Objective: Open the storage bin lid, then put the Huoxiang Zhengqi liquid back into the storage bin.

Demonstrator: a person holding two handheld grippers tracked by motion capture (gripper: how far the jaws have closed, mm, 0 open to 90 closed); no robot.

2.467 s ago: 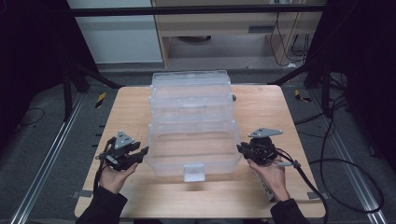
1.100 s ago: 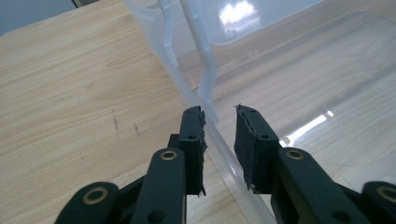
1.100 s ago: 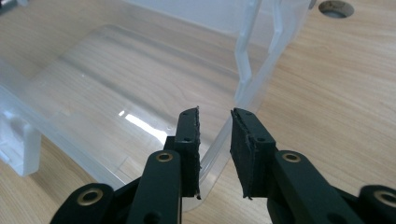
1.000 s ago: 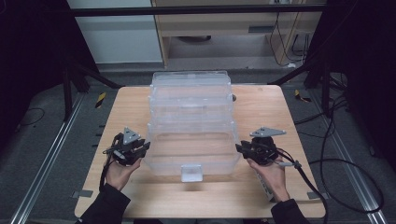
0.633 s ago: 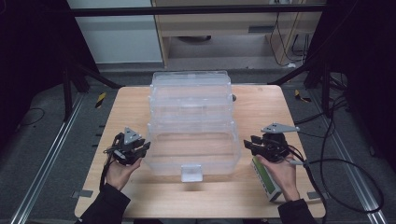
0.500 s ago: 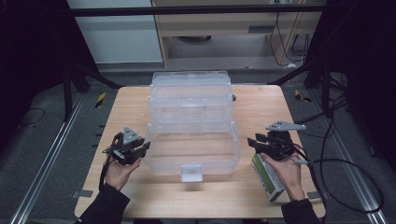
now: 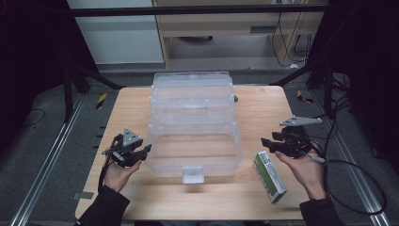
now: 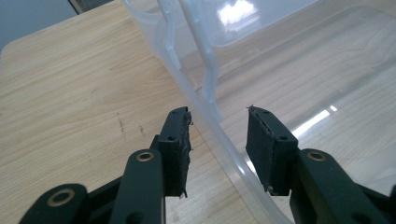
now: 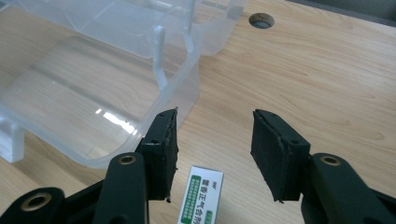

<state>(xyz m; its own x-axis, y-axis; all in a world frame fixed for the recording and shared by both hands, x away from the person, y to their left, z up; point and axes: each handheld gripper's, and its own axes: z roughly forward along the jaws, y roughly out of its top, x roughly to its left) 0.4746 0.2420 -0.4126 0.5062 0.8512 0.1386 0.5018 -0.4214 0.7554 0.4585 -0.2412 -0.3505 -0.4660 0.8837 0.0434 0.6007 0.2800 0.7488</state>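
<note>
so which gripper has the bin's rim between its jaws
The left gripper: its open jaws straddle the clear bin's rim. The right gripper sits beside the bin.

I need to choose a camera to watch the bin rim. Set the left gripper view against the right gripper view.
Left gripper view: the left gripper, jaws open, straddles the clear bin's rim, pads not pressing it. Right gripper view: the right gripper, open with nothing between its pads, a green-and-white box below it, and a round hole in the table. Both: the clear bin on the wooden table.

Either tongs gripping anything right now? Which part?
Nothing held. Left tongs straddle the clear plastic storage box's rim, pads off it, jaws just opening; right tongs open over wooden table.
</note>
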